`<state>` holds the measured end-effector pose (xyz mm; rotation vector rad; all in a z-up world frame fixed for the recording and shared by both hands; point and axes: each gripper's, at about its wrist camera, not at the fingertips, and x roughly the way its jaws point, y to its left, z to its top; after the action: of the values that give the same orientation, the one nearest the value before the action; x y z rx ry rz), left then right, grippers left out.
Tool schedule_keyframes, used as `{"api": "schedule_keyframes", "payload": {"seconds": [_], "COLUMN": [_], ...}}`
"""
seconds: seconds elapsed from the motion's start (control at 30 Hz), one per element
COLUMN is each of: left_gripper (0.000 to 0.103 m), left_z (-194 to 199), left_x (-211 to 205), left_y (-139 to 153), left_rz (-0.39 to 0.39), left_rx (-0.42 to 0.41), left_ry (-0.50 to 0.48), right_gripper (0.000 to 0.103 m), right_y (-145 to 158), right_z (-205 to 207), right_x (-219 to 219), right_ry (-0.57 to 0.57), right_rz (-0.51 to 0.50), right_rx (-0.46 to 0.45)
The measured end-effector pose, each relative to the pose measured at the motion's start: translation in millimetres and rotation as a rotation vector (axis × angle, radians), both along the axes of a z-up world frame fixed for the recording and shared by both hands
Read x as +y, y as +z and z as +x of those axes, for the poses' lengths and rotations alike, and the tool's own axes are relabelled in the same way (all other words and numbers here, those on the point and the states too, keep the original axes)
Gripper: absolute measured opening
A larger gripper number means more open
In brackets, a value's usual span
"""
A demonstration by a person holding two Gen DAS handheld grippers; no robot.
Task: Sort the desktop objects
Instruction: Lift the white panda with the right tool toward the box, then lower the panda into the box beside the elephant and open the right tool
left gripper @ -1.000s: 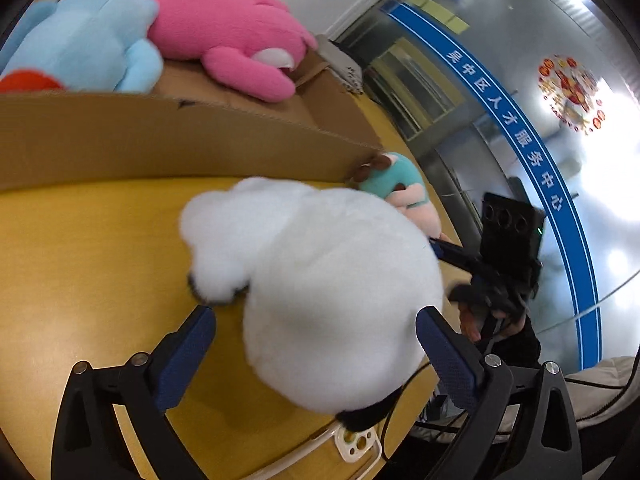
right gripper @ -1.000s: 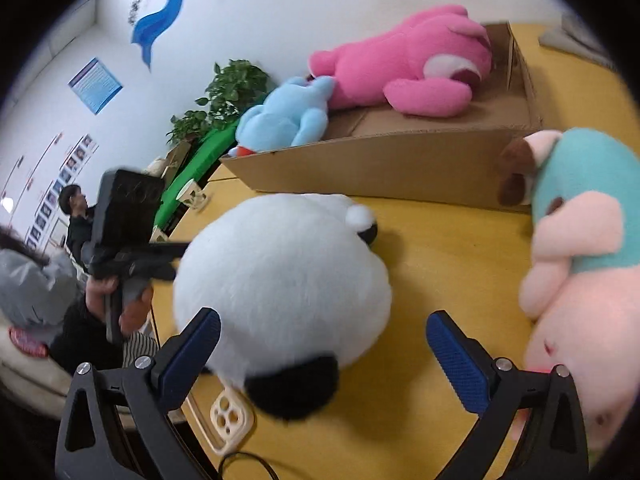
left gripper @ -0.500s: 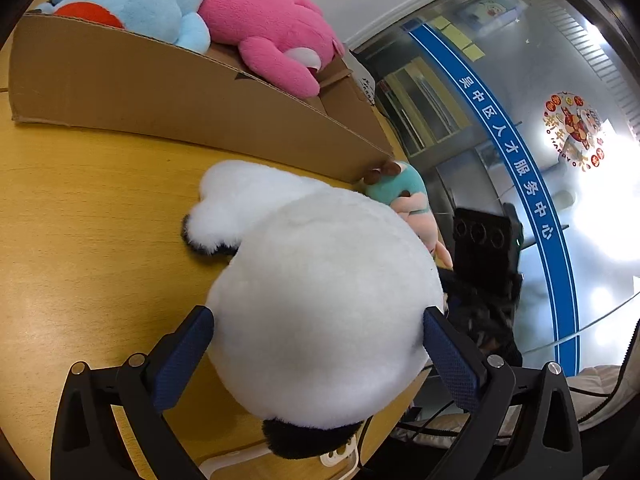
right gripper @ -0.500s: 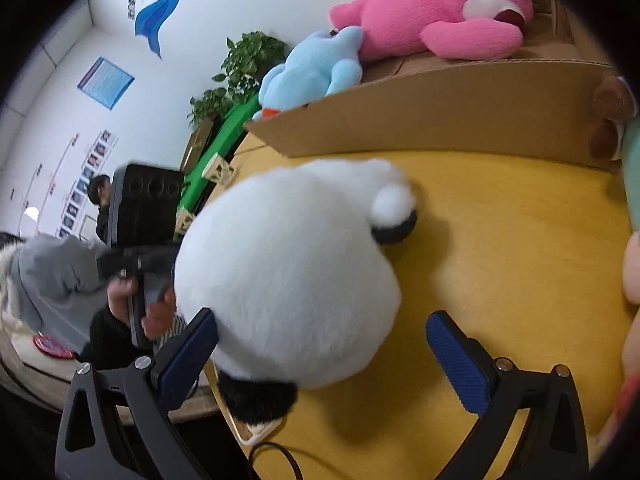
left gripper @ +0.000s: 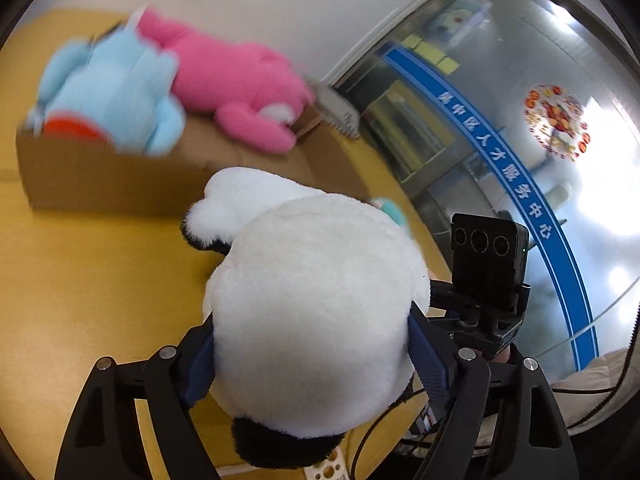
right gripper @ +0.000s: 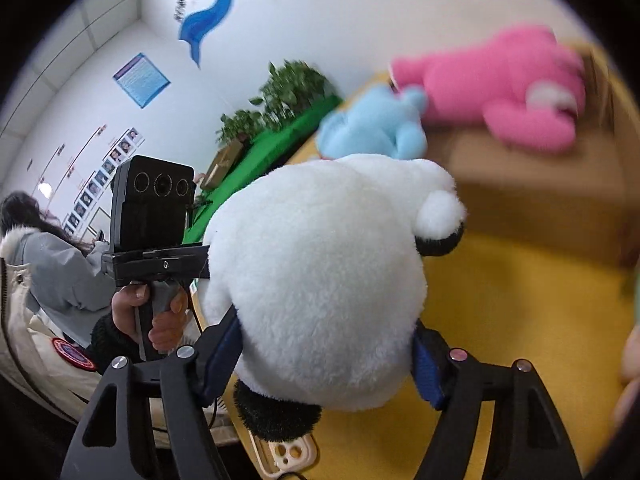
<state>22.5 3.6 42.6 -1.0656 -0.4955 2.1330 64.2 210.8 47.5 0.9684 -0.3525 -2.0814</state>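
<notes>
Left wrist: panda plush (left gripper: 316, 320) before seemingly blurred box (left gripper: 120, 184).

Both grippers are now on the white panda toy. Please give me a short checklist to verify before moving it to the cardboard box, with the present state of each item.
1. Left gripper closed on the white panda toy: ok, pads press into both sides.
2. Right gripper closed on it too: ok.
3. Free space in the cardboard box: cannot tell; the blue plush and pink plush already lie there.
4. Path over the yellow table to the box: ok, nothing between.
5. Phone case near the toy's black foot, snagging: cannot tell.
</notes>
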Motion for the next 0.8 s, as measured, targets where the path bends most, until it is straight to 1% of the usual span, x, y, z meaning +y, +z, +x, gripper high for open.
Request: {"api": "schedule_keyframes", "payload": {"seconds": [0.1,0.17,0.23,0.27,0.3,0.33,0.4,0.43,0.5,0.6,0.63,0.7,0.77,0.8], "left_gripper": [0.085,0.085,0.085,0.085,0.085,0.085,0.085,0.085,0.086,0.085,0.085,0.085,0.085,0.085], "left_z": [-14.3,-30.4,-41.9,-47.6,-51.9,-58.3,-75.3,-88.2,-114.8,-148.4,-157.7,-181.8,-209.1,-221.7], "left_x": [4.8,8.3,13.2,15.5,16.8,18.0,20.9,21.3,19.1,8.9,5.3,0.2,-2.2,-2.4], "left_y": [50.5,89.0,123.7,149.3,167.1,186.4,207.0,212.0,211.0,192.9,186.2,162.0,123.5,103.2], "left_rz": [-0.033,-0.065,-0.098,-0.116,-0.127,-0.14,-0.158,-0.165,-0.152,-0.118,-0.109,-0.109,-0.126,-0.136], "left_rx": [0.139,0.239,0.337,0.417,0.473,0.529,0.575,0.58,0.549,0.477,0.455,0.379,0.265,0.209], "left_ry": [-0.028,-0.041,-0.05,-0.056,-0.06,-0.061,-0.049,-0.039,-0.027,-0.012,-0.006,0.013,0.027,0.033], "right_gripper": [0.072,0.072,0.072,0.072,0.072,0.072,0.072,0.072,0.072,0.072,0.072,0.072,0.072,0.072], "right_y": [51.2,82.7,121.1,139.2,158.6,171.2,182.7,187.8,187.1,171.4,161.5,132.2,95.0,67.8], "right_z": [-11.1,-22.1,-31.8,-36.3,-42.8,-50.2,-72.1,-83.9,-102.1,-128.6,-139.4,-167.2,-196.7,-214.6], "right_x": [2.8,4.7,6.0,6.4,8.5,10.9,14.9,17.0,19.7,20.2,21.2,21.9,22.6,22.3], "right_ry": [-0.019,-0.034,-0.05,-0.055,-0.059,-0.06,-0.075,-0.084,-0.095,-0.092,-0.087,-0.083,-0.078,-0.076], "right_rz": [0.032,0.059,0.087,0.098,0.101,0.098,0.092,0.089,0.089,0.092,0.084,0.074,0.086,0.099], "right_rx": [0.155,0.248,0.361,0.416,0.473,0.504,0.509,0.509,0.493,0.459,0.433,0.349,0.239,0.161]}}
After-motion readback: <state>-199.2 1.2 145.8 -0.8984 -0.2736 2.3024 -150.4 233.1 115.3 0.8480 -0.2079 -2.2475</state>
